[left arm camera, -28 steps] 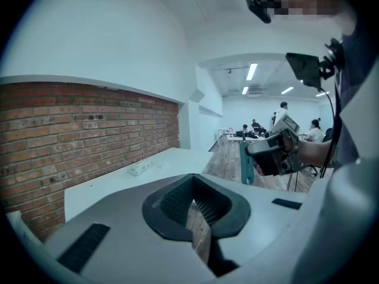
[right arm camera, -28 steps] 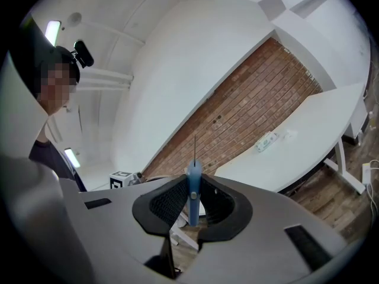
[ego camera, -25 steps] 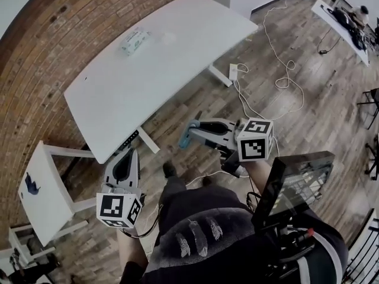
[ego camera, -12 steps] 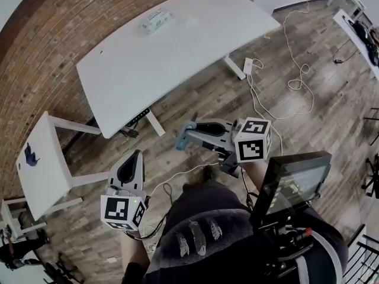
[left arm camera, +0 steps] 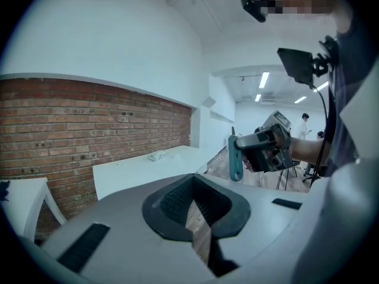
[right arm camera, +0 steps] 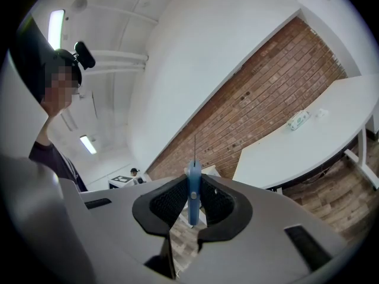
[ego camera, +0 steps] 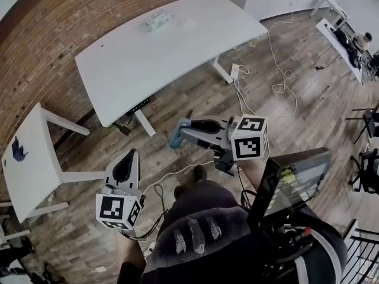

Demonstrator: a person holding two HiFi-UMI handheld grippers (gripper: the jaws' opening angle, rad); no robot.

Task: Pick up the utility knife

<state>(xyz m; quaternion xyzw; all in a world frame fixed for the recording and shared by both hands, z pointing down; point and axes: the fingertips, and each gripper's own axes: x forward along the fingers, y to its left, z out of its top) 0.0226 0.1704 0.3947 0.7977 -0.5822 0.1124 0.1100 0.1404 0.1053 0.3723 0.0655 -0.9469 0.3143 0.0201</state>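
Observation:
The utility knife [ego camera: 176, 136] is blue and slim, and it stands clamped between the pads of my right gripper [ego camera: 186, 132], held in the air above the wooden floor. In the right gripper view the knife [right arm camera: 193, 193] rises upright between the jaws, with a thin blade tip at its top. My left gripper [ego camera: 127, 161] hangs lower left, shut with nothing in it; its pads [left arm camera: 177, 203] meet in its own view. From there the right gripper [left arm camera: 269, 149] and the knife [left arm camera: 235, 157] show off to the right.
A long white table [ego camera: 160, 52] stands by the brick wall, with a small white box [ego camera: 157, 21] at its far end. A small white side table [ego camera: 26, 176] carries a blue object [ego camera: 18, 150]. White cables [ego camera: 275, 76] trail over the floor. A screen [ego camera: 290, 185] hangs at my chest.
I have shifted across the floor, so the table and side table sit differently in the head view. Both grippers travelled along with me. The knife stays clamped and the left jaws stay shut.

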